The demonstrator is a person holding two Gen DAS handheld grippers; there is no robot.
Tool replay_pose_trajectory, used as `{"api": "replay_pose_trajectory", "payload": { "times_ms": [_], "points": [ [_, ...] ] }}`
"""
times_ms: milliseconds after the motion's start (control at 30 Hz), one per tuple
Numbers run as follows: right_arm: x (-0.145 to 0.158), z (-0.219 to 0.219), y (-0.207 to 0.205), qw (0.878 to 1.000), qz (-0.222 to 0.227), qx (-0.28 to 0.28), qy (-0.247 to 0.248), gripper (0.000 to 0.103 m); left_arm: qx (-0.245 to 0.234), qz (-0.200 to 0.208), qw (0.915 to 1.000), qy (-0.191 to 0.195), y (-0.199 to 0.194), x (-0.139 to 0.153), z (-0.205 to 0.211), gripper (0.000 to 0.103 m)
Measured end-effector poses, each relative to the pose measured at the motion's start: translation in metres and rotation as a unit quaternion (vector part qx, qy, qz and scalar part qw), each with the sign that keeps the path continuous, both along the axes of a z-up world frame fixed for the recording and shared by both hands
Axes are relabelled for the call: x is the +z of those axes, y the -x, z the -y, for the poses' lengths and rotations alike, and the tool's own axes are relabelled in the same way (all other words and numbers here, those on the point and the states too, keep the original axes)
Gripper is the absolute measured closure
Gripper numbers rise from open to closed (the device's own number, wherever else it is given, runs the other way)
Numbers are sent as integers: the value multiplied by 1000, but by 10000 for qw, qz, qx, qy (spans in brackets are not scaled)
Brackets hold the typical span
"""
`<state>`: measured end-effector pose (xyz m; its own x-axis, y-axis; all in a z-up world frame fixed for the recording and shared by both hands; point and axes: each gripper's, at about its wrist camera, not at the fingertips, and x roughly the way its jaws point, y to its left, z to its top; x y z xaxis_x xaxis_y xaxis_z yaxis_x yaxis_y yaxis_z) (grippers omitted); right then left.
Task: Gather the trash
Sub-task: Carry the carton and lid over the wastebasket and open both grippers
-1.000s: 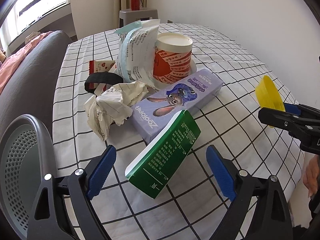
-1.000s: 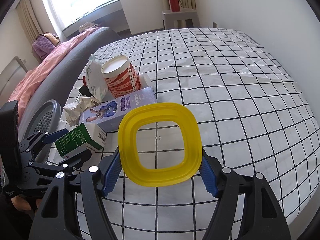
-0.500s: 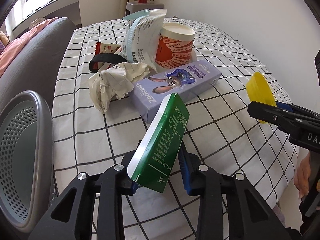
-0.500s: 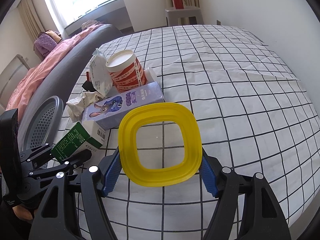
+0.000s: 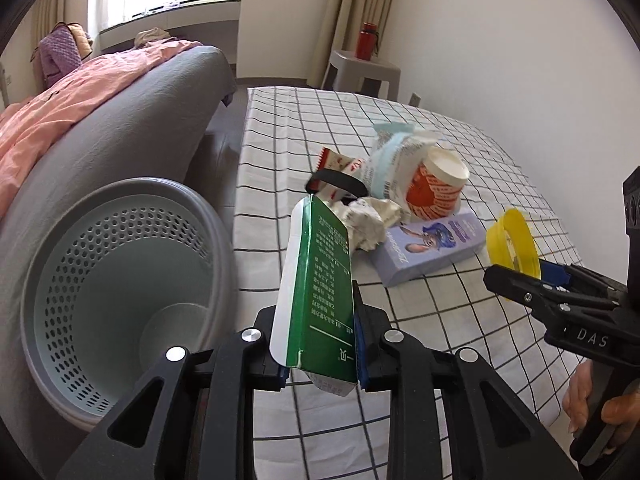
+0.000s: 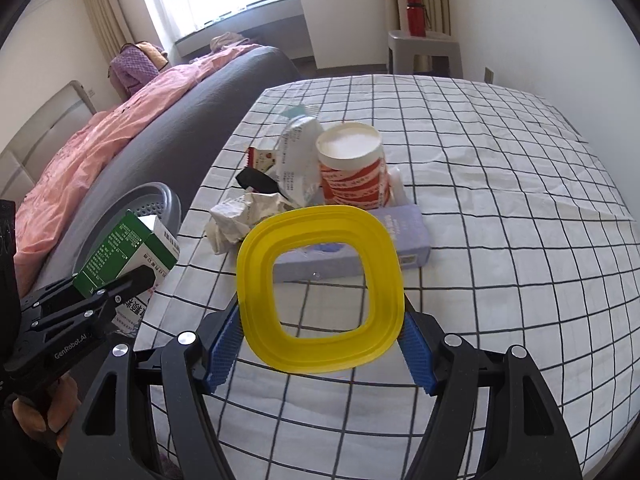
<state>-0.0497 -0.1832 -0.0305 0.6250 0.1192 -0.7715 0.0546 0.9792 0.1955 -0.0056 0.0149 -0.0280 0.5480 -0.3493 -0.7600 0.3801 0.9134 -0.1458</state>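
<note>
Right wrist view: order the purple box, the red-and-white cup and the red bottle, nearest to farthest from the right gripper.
1. purple box, just behind the yellow ring held in the right gripper.
2. red-and-white cup, mid-table behind the box.
3. red bottle, on the far stool.

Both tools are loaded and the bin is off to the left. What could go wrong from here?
The left tool pinches the green carton only at its bottom end; tilting tall, it might pivot or slip before reaching the grey bin. The right tool grips the yellow ring lid by its edges, so it might pop out.
</note>
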Motion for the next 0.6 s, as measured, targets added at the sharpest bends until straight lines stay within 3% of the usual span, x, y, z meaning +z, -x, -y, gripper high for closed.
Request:
{"api": "replay_pose_trajectory", "payload": {
  "times_ms": [133,333,600],
  "points": [
    [5,-31,-21,9989,77,462,-55,35,663,211,9975,-133,-11,8,-34,80],
    [14,-87,-53,9911,258,1294,-152,35,1606,254,9855,-490,-22,5,-83,80],
    [9,-156,-91,9725,175,2321,-63,35,2260,231,9706,-791,-38,-3,-121,79]
  ]
}}
